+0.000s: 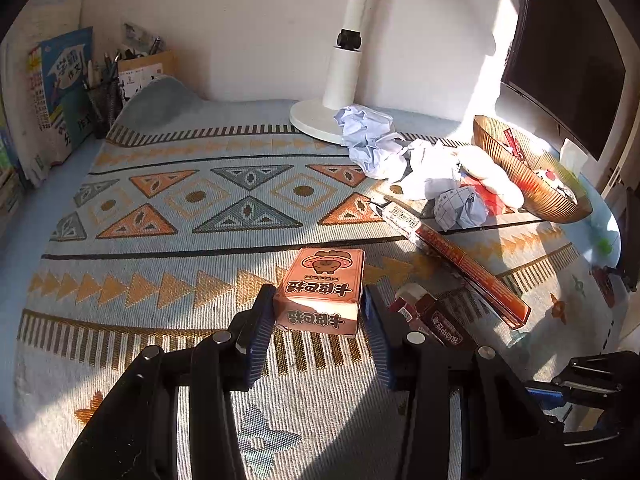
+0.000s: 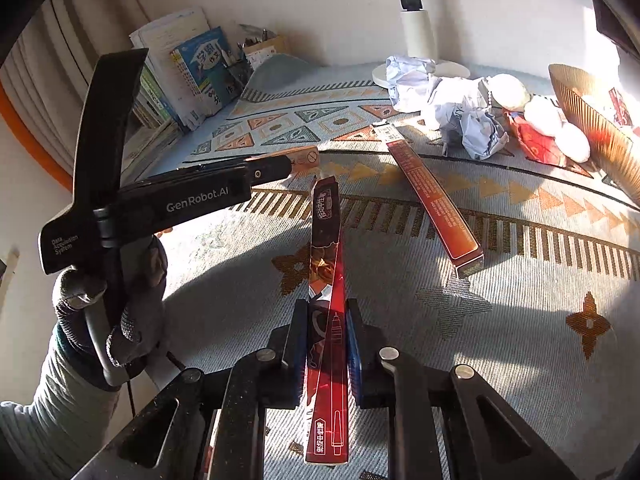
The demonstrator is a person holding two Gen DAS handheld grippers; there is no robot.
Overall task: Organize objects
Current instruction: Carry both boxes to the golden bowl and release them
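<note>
- Left gripper: jaws closed against both sides of the pink carton. The carton is clear of the patterned mat at its near end; whether its far end touches the mat cannot be determined from this view.
- Right gripper: jaws clamped on the dark red pen box, which runs forward between the fingers and is tilted, its far end pointing toward the left gripper.
- In the right wrist view, a gloved left hand holds the left gripper's black handle.
- A second, longer orange-red box lies flat on the mat, just right of the held pen box and apart from it.
- Beyond that box, crumpled paper is heaped beside the white lamp base.
- A ribbed brown basket stands at the far right, tilted, with pale round items just beside its rim.
- Upright books and a pen holder stand at the far left.
</note>
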